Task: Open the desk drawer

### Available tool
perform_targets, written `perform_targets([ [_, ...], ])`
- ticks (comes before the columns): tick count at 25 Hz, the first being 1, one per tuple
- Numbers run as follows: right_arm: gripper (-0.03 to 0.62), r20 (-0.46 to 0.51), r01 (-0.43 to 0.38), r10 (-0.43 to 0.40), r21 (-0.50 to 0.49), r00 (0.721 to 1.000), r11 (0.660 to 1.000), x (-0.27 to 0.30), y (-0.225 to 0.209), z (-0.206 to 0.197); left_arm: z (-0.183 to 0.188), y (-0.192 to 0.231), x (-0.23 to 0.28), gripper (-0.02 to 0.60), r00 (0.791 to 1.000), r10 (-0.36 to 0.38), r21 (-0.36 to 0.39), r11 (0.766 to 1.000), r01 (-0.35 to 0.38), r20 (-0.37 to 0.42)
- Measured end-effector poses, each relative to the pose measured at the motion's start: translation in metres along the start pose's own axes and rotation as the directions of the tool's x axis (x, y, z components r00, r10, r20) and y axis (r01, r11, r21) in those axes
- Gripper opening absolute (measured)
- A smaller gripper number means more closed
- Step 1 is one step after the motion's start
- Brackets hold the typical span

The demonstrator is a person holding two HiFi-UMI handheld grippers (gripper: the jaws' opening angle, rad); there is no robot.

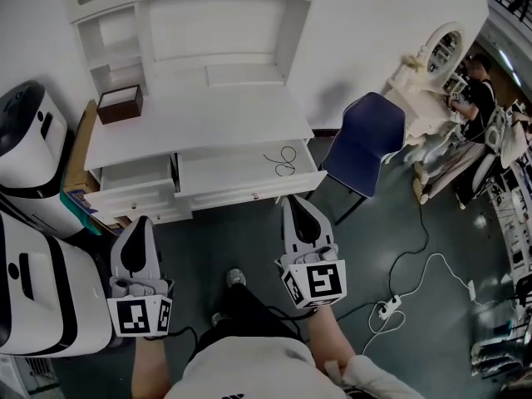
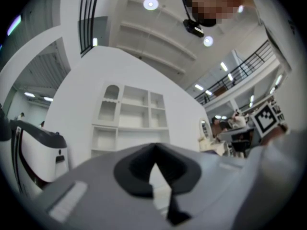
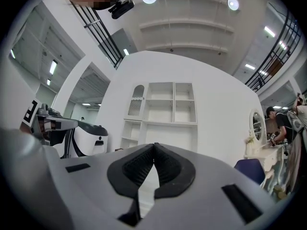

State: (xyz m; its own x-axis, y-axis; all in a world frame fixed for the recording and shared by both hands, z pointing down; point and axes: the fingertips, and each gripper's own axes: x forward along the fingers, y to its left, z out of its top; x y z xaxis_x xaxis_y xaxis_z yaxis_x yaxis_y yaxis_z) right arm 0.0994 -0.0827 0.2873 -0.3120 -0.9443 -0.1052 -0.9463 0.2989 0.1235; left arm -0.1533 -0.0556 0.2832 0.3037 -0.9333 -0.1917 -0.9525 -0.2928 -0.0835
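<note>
The white desk (image 1: 195,119) has two drawers, and both stand pulled out. The wide drawer (image 1: 224,173) holds a thin looped cable (image 1: 283,160). The small drawer (image 1: 129,173) to its left looks bare inside. My right gripper (image 1: 293,199) is shut with nothing between its jaws, and it hovers just in front of the wide drawer's right front corner. In the right gripper view, the right gripper (image 3: 154,146) points at the hutch above the desk. My left gripper (image 1: 141,220) is shut and holds nothing, and it sits lower left, in front of the small drawer. The left gripper (image 2: 154,150) also faces the hutch.
A brown box (image 1: 120,104) sits on the desk's left end. Two white machines (image 1: 33,160) (image 1: 46,298) crowd the left side. A blue chair (image 1: 366,140) stands right of the desk. A power strip (image 1: 387,308) and cables lie on the floor. A person (image 1: 478,98) stands far right by a vanity (image 1: 428,73).
</note>
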Motion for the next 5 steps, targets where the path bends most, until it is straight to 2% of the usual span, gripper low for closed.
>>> perform_targets([
  [5, -0.005, 0.007, 0.001, -0.001, 0.001, 1.0, 1.0, 0.0005, 0.0038, 0.0046, 0.0023, 0.0026, -0.0016, 0.008, 1.0, -0.002, -0.005, 1.0, 0.002, 0.007],
])
